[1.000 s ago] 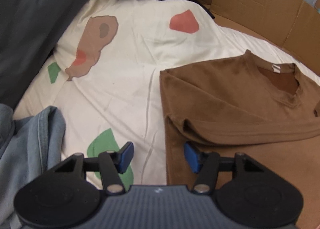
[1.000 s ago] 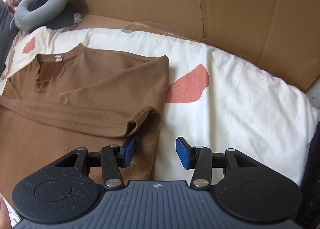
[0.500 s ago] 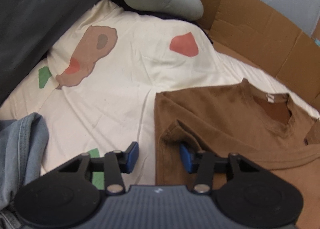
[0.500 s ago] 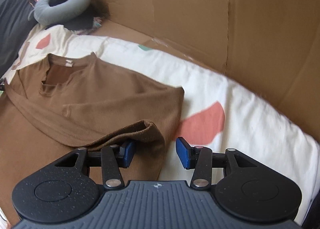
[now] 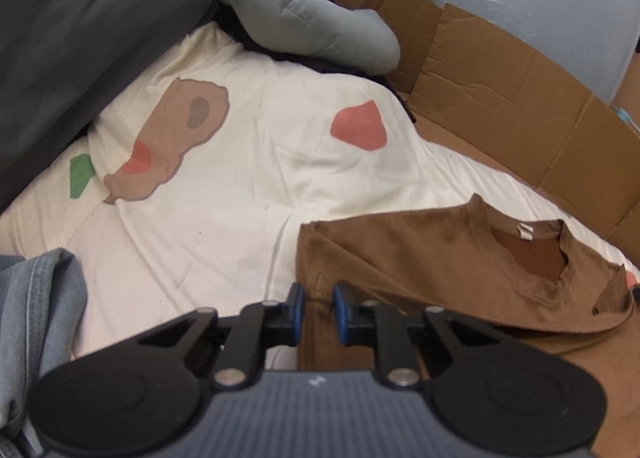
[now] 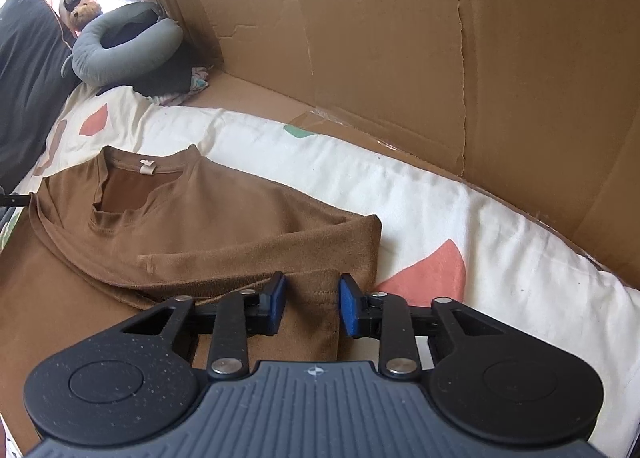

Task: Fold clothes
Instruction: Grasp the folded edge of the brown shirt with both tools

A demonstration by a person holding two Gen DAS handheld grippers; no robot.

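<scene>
The fingers of the left gripper (image 5: 318, 312) are closing on the left side edge of the brown shirt (image 5: 460, 258), and a narrow ridge of that cloth stands between the blue pads (image 5: 298, 312), which look to be just touching it on both sides. The fingers of the right gripper (image 6: 312, 306) are closing too, with the shirt's (image 6: 224, 225) right side fold and its stitched sleeve hem between them; a little space shows beside each of those pads (image 6: 276, 304), so that grip does not look complete.

The shirt lies face up on the bed, its neckline with the small label (image 6: 147, 167) pointing away from both cameras. Both sleeves appear already turned in over the chest, which leaves a narrow rectangle with straight side edges. That is probably why the two grippers take matching points, one on each side edge at about sleeve height: lifted together, those points would carry the upper part of the shirt evenly for a crosswise fold, though which way it goes cannot be told.

Beneath the shirt is a cream sheet (image 5: 240, 185) printed with coral, tan and green patches. A piece of blue denim (image 5: 36, 298) lies bunched at the left edge, well apart from the shirt. A grey curved cushion (image 5: 304, 17) and a dark pillow (image 5: 80, 17) sit at the head of the bed, and flattened cardboard (image 6: 400, 57) stands along its far side.
</scene>
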